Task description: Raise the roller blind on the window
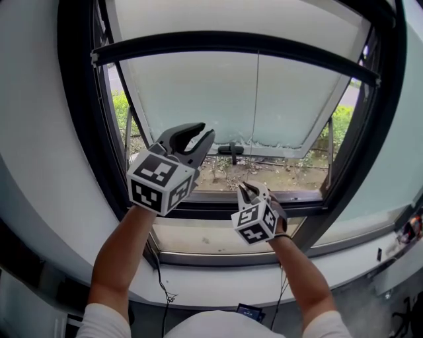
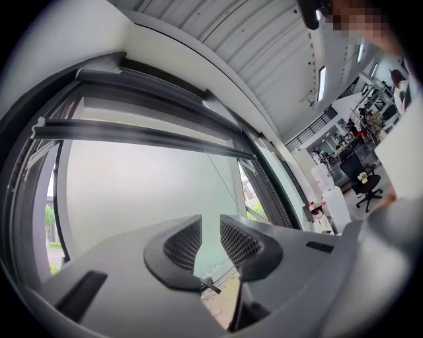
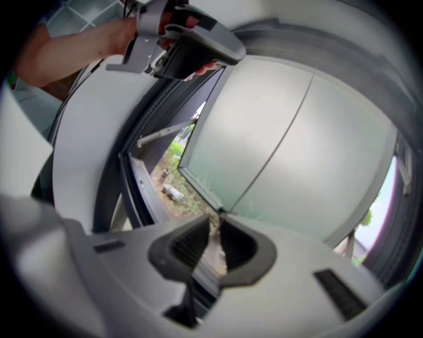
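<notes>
Grey plastic makes up my right tongs [image 3: 216, 221], and their two jaws sit close together with only a thin gap. A thin cord [image 3: 277, 125] runs down across the glass and goes right into that gap at the tips, so the jaws look pinched on it. My left tongs [image 2: 211, 221] are held higher up, to the left of the cord. Their jaws stand partly apart. I see only pale glass in the gap, and nothing is held. Each of my tongs has a white cube with black squares on it. The left cube [image 1: 158, 181] looks big and near, and the right cube [image 1: 252, 223] looks smaller and lower.

The cord hangs from the middle of a dark bar [image 1: 198, 41]. That bar is the bottom edge of the roller blind [image 1: 231, 14], and it sits high up, near the top of the window. Only a short pale strip of blind shows above it. Below the bar the window pane [image 1: 192, 92] is milky and tilted outward at the bottom. A small dark handle [image 1: 231, 149] sits at its lower edge. Under the pane I see brown ground [image 1: 277, 173] and green bushes [image 1: 121, 105] outside. A thick black frame [image 1: 76, 132] goes round the window. White wall [image 1: 33, 99] is beside it, and a white sill [image 1: 218, 290] is below my hands.
</notes>
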Demonstrator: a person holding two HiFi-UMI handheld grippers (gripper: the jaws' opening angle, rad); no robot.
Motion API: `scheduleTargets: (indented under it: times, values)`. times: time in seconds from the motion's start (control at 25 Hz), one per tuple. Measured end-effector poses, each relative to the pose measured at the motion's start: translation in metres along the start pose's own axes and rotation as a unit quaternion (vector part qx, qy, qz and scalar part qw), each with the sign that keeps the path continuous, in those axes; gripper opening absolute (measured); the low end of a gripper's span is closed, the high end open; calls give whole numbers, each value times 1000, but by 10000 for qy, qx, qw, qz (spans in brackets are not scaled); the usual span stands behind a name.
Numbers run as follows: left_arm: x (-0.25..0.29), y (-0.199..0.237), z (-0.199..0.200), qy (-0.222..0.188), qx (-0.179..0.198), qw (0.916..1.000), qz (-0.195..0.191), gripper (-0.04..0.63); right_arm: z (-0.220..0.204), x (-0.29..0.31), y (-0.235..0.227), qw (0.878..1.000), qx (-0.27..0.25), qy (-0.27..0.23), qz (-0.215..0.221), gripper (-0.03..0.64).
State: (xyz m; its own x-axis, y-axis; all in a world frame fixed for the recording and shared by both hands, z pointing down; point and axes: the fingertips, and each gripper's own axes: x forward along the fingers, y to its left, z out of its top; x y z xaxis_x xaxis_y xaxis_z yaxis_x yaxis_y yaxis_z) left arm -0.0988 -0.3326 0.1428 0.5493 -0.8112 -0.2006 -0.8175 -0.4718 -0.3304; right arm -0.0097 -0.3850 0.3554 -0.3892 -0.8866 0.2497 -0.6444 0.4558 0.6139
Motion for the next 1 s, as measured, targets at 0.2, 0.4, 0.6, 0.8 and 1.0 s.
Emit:
scheduleTargets:
  times: [0.2,0.4,0.6,0.8,1.0]
  values:
    - [-5,-1,-3,-59,-130,9999,23,101,7,-4,-7,9997,224,-114,-30,58]
    - [-12,-7,-10,-69,-217,9997,-24,101,20,-14,-19,9985,392,-332,-168,58]
    - [-15,-7,-18,-35,-330,9994,-32,101,33,-21,-33,9968,524,-551,-251,58]
    - [-18,-10,-23,-23,-391,9992,-61,101,43,-24,-41,9952,638,-693,-274,58]
    - [-20,-14,-25,-6,-440,9990,-101,101,55,-28,-46,9947,617,-768,-309,58]
